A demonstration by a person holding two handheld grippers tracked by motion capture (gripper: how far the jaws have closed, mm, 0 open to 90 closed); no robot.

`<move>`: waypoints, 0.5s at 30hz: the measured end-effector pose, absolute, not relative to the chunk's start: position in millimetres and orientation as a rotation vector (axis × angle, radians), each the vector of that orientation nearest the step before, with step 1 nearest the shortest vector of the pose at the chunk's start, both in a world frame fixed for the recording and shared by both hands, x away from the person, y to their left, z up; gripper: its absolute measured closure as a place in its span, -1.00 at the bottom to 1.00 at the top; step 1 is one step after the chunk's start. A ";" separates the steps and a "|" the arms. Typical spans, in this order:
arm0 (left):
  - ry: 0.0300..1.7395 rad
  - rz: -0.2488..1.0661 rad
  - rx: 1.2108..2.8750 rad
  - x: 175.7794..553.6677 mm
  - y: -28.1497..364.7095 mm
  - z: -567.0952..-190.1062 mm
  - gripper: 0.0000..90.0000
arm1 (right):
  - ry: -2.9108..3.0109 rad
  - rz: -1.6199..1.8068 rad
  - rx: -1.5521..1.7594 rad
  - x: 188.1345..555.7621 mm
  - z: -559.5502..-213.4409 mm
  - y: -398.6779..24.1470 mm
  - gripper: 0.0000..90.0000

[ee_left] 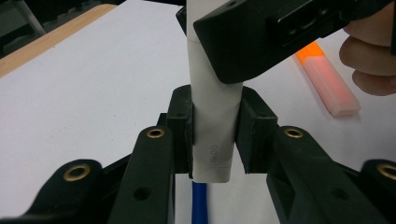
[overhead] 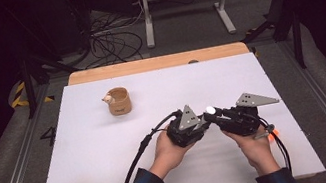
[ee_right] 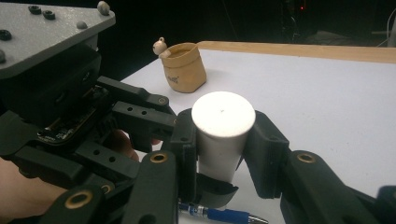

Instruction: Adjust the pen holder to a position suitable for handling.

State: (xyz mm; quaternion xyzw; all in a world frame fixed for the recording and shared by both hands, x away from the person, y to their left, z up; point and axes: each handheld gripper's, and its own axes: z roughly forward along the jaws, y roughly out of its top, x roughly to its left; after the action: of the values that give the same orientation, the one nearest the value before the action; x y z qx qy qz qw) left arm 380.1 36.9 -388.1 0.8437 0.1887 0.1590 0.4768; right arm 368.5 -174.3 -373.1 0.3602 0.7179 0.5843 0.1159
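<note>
— Gripping the same white tube point(ee_left: 212, 116), are they?

— Yes. The left gripper point(ee_left: 214, 135) is clamping its lower end, pads pressing on both sides, and the right gripper point(ee_right: 219, 140) is clenching the upper end just below the flat white cap. In the high view both grippers are meeting at the near middle of the table point(overhead: 115, 176), the tube's cap showing between them, held off the surface.

— Is any writing showing?

— Small grey print is running sideways near the tube's bottom edge in the left gripper view; it is looking like "ello" or similar, too faint to be sure. The brown cup point(ee_right: 185, 67) at the far left is carrying a small dark mark, unreadable.

— What else is lying about?

— A blue pen point(ee_right: 224, 215) is lying under the tube, and an orange-and-white block point(ee_left: 327, 79) is sitting on the table just beside the person's right hand point(overhead: 255, 149). A little pale figure is perching on the cup's rim.
</note>
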 end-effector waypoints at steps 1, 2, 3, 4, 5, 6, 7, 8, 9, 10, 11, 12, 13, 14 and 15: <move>0.461 0.387 2.061 380.1 37.0 -388.1 0.57 | 2.103 1.712 1.055 368.5 -373.1 -174.3 0.50; 0.460 0.383 2.056 380.4 37.9 -387.6 0.57 | 2.099 1.716 1.054 368.4 -373.1 -174.1 0.49; 0.460 0.383 2.056 380.4 37.9 -387.6 0.58 | 2.094 1.717 1.053 368.3 -373.0 -173.9 0.49; 0.463 0.375 2.053 380.4 38.1 -387.4 0.58 | 2.094 1.725 1.053 368.6 -372.9 -173.9 0.48; 0.459 0.383 2.054 380.5 38.6 -387.0 0.58 | 2.096 1.730 1.054 368.9 -372.8 -174.0 0.47; 0.460 0.387 2.054 380.1 38.4 -386.9 0.58 | 2.096 1.730 1.054 368.9 -372.8 -174.0 0.47; 0.459 0.390 2.054 380.2 38.8 -386.6 0.58 | 2.097 1.723 1.053 369.0 -372.4 -174.1 0.35; 0.460 0.393 2.051 380.7 39.4 -386.1 0.58 | 2.095 1.718 1.056 369.1 -372.3 -174.3 0.26; 0.471 0.382 2.041 381.0 39.8 -386.0 0.58 | 2.094 1.714 1.056 369.1 -372.0 -174.6 0.20; 0.474 0.381 2.039 381.6 41.0 -385.5 0.58 | 2.094 1.711 1.051 369.2 -371.7 -175.1 0.18; 0.478 0.382 2.034 382.1 42.0 -385.1 0.58 | 2.097 1.712 1.039 369.1 -371.1 -175.6 0.14; 0.479 0.389 2.032 382.8 43.6 -384.6 0.58 | 2.094 1.715 1.032 368.6 -370.1 -176.0 0.08; 0.480 0.392 2.031 383.6 45.3 -384.3 0.58 | 2.084 1.714 1.023 368.0 -368.8 -176.7 0.04; 0.489 0.396 2.026 383.9 46.8 -384.1 0.58 | 2.084 1.714 1.023 368.0 -368.8 -176.7 0.04; 0.492 0.403 2.024 384.6 48.7 -383.6 0.58 | 2.069 1.709 1.004 366.3 -365.5 -177.7 -0.08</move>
State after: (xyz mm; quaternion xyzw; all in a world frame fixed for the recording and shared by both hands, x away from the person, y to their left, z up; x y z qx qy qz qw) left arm 384.6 48.7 -383.6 0.8327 0.2024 0.1657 0.4881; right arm 366.3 -177.7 -365.5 0.3472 0.7151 0.5909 0.1376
